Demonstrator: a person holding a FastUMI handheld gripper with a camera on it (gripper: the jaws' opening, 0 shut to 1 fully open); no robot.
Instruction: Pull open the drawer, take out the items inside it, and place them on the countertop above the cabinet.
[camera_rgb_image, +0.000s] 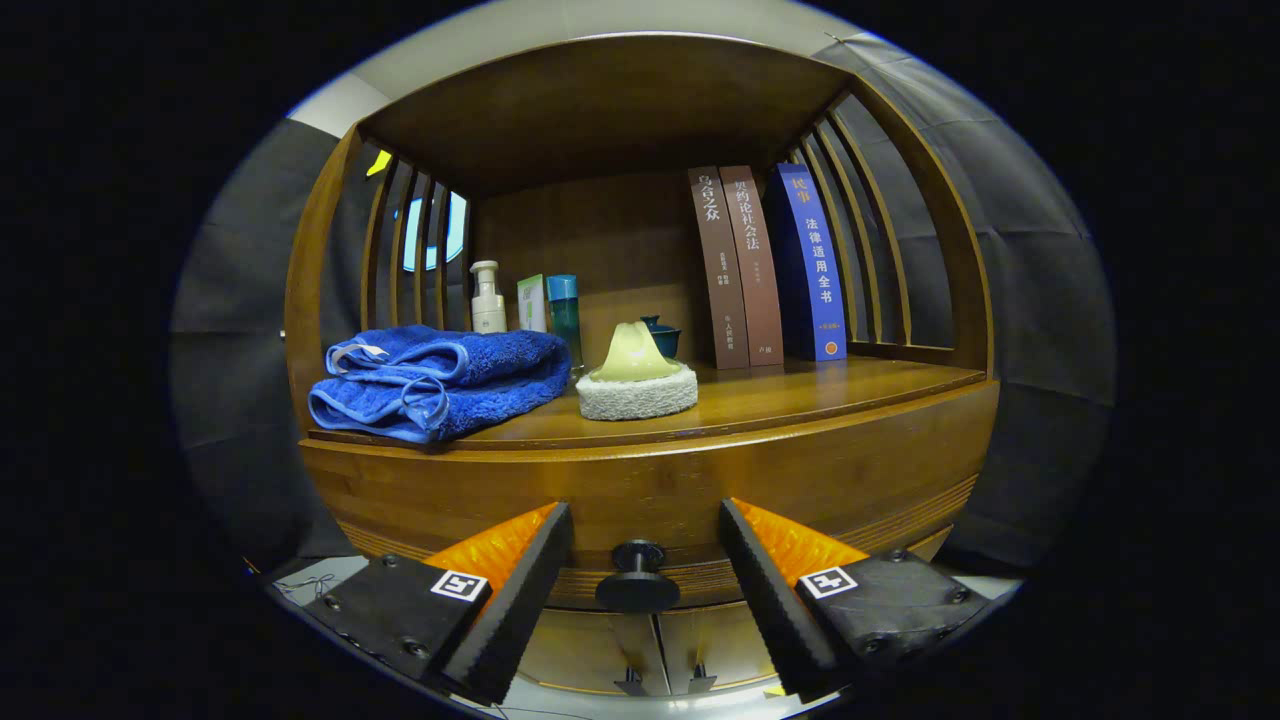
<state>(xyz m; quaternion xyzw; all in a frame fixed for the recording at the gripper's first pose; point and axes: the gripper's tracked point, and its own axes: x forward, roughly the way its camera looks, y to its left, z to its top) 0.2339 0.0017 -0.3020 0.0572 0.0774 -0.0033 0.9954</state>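
So, two-finger gripper (645, 545) spread wide, round black drawer knob (637, 578) sitting right between the fingertips, untouched. Wooden drawer front (660, 490) shut. Up on the glossy wooden countertop (800, 395): folded blue towel (435, 380), pale yellow-green soap on a white sponge (637, 385), three upright books (765, 265) further back.

A folded blue towel (437, 380) lies at one end of the wooden shelf, its edge near the front lip. Behind it stand a white pump bottle (488, 298), a small green-and-white box (531, 303) and a teal bottle (565, 312), close together against the back panel. Beside the towel sits a pale yellow cone-shaped piece on a white scrubbing pad (637, 385), with a dark teal cup (662, 335) just behind. Two brown books (736, 266) and a blue book (812, 262) stand upright at the far end, beside the slatted side.
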